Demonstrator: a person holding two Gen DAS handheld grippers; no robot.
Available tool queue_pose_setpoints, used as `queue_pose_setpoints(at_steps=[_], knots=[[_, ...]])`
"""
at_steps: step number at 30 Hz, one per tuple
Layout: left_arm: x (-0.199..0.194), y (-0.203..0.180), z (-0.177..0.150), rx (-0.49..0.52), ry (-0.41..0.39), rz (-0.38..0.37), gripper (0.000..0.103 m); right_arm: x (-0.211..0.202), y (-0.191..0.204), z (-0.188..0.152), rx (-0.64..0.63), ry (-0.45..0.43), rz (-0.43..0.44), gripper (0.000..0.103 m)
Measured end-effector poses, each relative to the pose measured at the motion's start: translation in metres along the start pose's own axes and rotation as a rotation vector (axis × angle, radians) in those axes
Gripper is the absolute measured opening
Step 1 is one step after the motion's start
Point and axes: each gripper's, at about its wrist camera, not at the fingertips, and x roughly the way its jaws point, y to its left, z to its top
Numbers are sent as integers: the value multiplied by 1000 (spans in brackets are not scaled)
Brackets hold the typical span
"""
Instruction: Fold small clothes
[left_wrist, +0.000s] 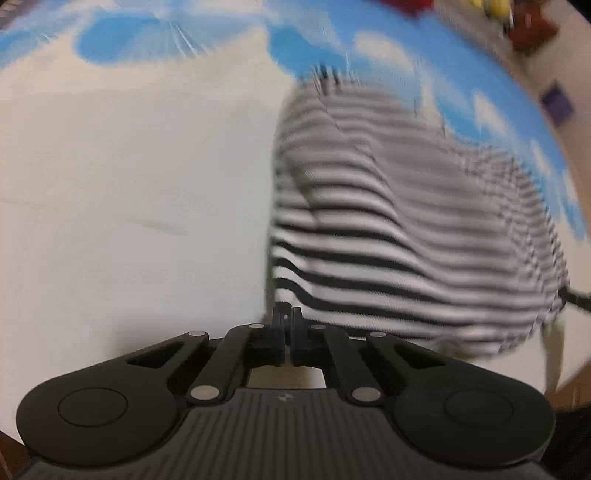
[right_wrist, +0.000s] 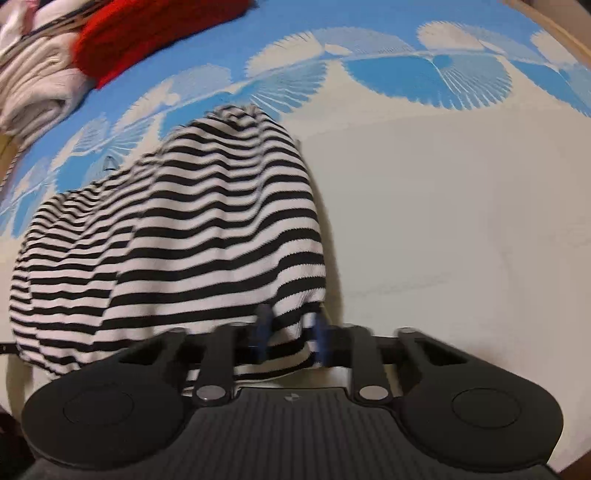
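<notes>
A black-and-white striped garment (left_wrist: 388, 229) lies bunched and raised on a white cloth-covered surface (left_wrist: 129, 166). In the left wrist view my left gripper (left_wrist: 287, 317) is at the garment's near left corner. Its fingers are pressed together with the hem's edge pinched at their tips. In the right wrist view the same striped garment (right_wrist: 192, 229) fills the left half. My right gripper (right_wrist: 290, 332) is at its near right corner, with a bunch of striped hem filling the narrow gap between its blue-padded fingers (right_wrist: 263, 328). The hem under both grippers is partly hidden.
The white cloth has a blue fan-patterned border (right_wrist: 424, 70) along its far side. A red garment (right_wrist: 147, 33) and a pile of folded pale clothes (right_wrist: 33, 85) lie at the far left in the right wrist view. A purple object (left_wrist: 557, 99) sits beyond the table.
</notes>
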Motion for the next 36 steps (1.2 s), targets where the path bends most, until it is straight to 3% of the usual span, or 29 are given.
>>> queue_pose_setpoints(at_steps=[2, 4, 9, 11, 15, 18, 20, 23, 27, 28, 30, 36], knots=[[-27, 18, -2, -97, -108, -44, 1, -27, -12, 7, 97, -105, 72, 6], [-33, 21, -8, -69, -109, -22, 2, -41, -28, 7, 174, -141, 98, 6], [7, 9, -21, 57, 131, 163, 0, -4, -31, -4, 121, 89, -22, 6], [3, 4, -18, 69, 91, 197, 0, -3, -25, -4, 91, 83, -51, 10], [-24, -6, -5, 2, -69, 89, 5, -22, -19, 5, 74, -52, -115, 26], [-32, -30, 3, 40, -141, 4, 10, -30, -8, 8, 5, -139, -93, 34], [-26, -53, 5, 98, -139, -12, 21, -26, 5, 8, -77, -141, -62, 37], [-17, -75, 2, 166, -118, 5, 24, -9, 23, 4, -173, -81, -37, 39], [2, -96, 7, 188, -109, 22, 25, 22, 37, -7, -291, 36, -113, 43], [6, -101, 8, 186, -105, 30, 29, 28, 40, -8, -313, 53, -135, 44], [28, -111, 12, 178, -68, 66, 35, 34, 44, -10, -358, 57, -165, 49], [49, -112, 20, 158, -6, 123, 35, 28, 47, -6, -380, 29, -160, 49]])
